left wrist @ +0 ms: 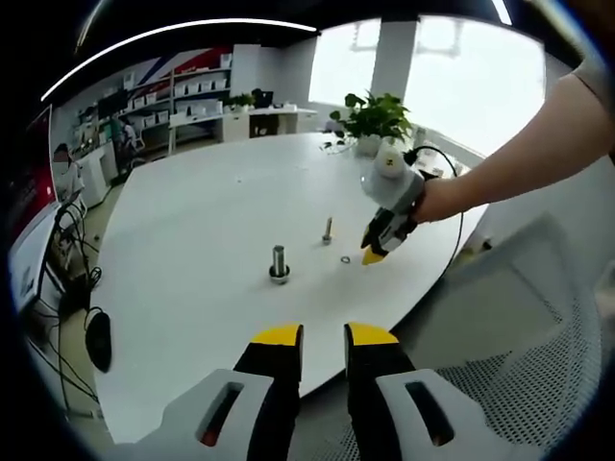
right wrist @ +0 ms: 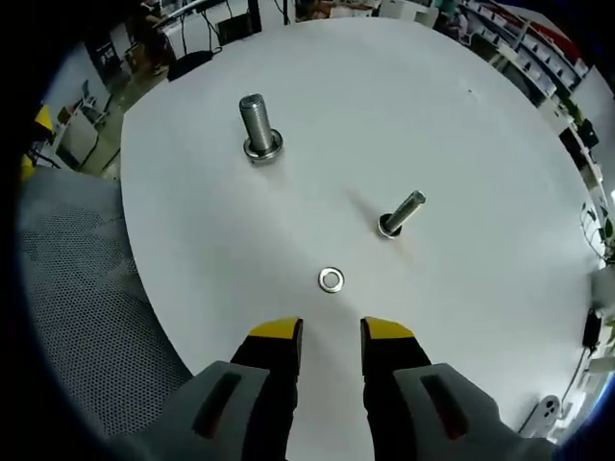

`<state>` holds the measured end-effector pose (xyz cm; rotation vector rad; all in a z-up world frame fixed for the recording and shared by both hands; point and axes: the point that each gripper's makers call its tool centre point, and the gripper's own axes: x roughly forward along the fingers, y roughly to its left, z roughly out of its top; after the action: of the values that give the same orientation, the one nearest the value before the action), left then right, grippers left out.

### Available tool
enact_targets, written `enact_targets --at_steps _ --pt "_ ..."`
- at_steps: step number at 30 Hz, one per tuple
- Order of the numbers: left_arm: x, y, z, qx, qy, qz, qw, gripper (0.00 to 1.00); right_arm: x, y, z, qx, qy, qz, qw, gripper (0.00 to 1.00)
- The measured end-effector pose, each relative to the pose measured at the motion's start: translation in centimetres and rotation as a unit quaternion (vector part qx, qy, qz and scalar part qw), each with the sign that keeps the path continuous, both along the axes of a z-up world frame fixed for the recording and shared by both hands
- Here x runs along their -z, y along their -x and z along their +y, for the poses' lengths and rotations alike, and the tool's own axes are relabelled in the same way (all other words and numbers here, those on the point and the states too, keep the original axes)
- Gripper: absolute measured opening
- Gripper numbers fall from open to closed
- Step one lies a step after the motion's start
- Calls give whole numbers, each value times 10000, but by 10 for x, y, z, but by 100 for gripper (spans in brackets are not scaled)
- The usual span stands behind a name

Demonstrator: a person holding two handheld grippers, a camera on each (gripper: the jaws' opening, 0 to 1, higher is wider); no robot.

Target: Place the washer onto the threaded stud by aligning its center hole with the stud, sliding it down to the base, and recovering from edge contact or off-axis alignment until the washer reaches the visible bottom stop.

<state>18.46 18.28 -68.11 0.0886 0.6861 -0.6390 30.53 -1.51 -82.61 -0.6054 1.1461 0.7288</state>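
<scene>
A loose washer (right wrist: 332, 279) lies flat on the white round table (right wrist: 461, 144), and everything else is best placed from it. In the right gripper view the right gripper (right wrist: 332, 331) hovers just short of the washer, its yellow-tipped jaws parted by a narrow gap with nothing between them; the washer sits just beyond the tips, in line with that gap and not touching either jaw. Beyond the washer and a little to its right stands a slim threaded stud (right wrist: 401, 213), near it but apart, its shaft bare. Farther off, beyond and to the left of the washer, stands a thicker bolt (right wrist: 258, 126) with a ring already seated at its base. In the left gripper view the left gripper (left wrist: 324, 336) is held well back from the washer (left wrist: 345, 259), over the table's near edge, its jaws likewise narrowly apart and empty. From there the right gripper (left wrist: 372, 255) is seen in a person's hand (left wrist: 437, 200), its yellow tips pointing down just beside the washer, with the slim stud (left wrist: 328, 230) just behind it and the thick bolt (left wrist: 279, 263) to its left. A mesh chair back (right wrist: 82, 317) lies off the table's edge, well away from the washer.
</scene>
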Motion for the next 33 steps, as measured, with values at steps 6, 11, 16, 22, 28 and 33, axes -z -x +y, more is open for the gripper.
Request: enact_targets --at_steps 6,11,16,22,28,33 --pt "0 1 -1 34 11 3 10000 16 2 1 8 -4 -22 45 10000 27" --pt "1 2 -3 95 -2 29 10000 16 3 -3 13 -71 -57 30 10000 29" --pt "-1 0 -2 38 74 -1 10000 16 5 -3 16 26 -117 104 9999 31" --pt "-1 0 -3 32 93 14 10000 16 11 -2 17 15 -181 127 9998 32" --pt "0 0 -2 -11 67 27 10000 16 12 -4 19 58 -345 50 9994 30" --pt "0 -1 0 -65 55 32 10000 16 13 -17 21 28 -419 -5 9991 29"
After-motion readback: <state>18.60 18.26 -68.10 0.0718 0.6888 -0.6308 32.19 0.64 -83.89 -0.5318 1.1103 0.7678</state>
